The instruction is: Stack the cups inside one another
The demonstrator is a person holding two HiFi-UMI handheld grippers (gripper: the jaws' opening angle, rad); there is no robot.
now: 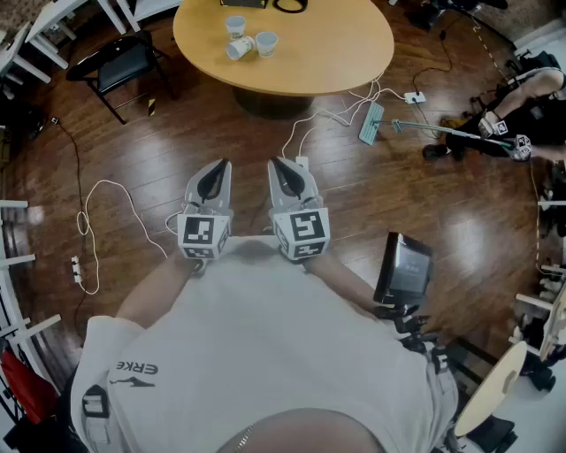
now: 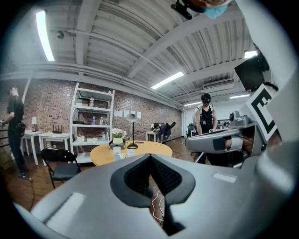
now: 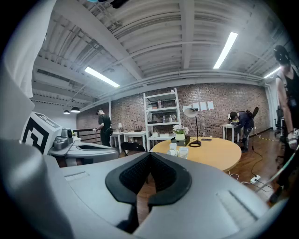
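Note:
Three white paper cups stand close together on the far left part of a round wooden table (image 1: 336, 53). One cup (image 1: 235, 26) is upright at the back, a second cup (image 1: 266, 42) is upright to its right, and a third cup (image 1: 240, 48) lies on its side in front. My left gripper (image 1: 221, 165) and right gripper (image 1: 277, 163) are held side by side over the floor, well short of the table, both shut and empty. In the left gripper view the cups (image 2: 122, 152) are small behind the gripper (image 2: 150, 156). The right gripper view shows the cups (image 3: 178, 149) beyond the gripper (image 3: 149, 155).
A black folding chair (image 1: 124, 64) stands left of the table. White cables (image 1: 97, 212) and a power strip (image 1: 414, 97) lie on the wood floor between me and the table. A person (image 1: 522, 111) works at the right. A desk lamp (image 3: 192, 126) and flowers (image 3: 180, 133) are on the table.

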